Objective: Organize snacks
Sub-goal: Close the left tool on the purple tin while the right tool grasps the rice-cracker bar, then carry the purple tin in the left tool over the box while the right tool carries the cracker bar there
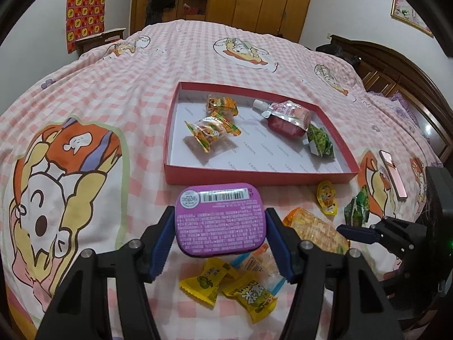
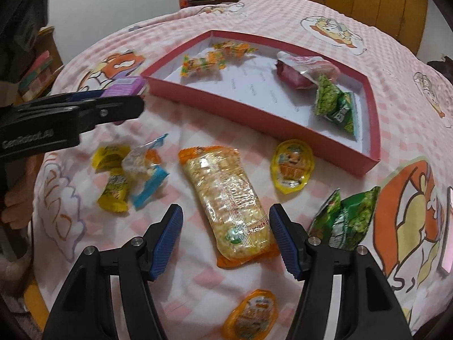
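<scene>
My left gripper (image 1: 220,243) is shut on a purple tin (image 1: 220,217), held above the bed just in front of the red box (image 1: 254,176). The tin also shows in the right wrist view (image 2: 127,85), at the box's left corner. The red box (image 2: 226,104) holds several wrapped snacks, a pink pouch (image 1: 286,114) and a green packet (image 1: 320,141). My right gripper (image 2: 225,238) is open, its fingers on either side of a long orange cracker pack (image 2: 226,201) lying on the bed.
Loose on the pink checked bedspread: yellow candies (image 2: 113,178), a blue-ended sweet (image 2: 147,175), a yellow jelly cup (image 2: 293,165), an orange jelly cup (image 2: 252,314), a green packet (image 2: 345,218). A pink phone (image 1: 392,174) lies at the right. A wooden headboard (image 1: 396,70) stands behind.
</scene>
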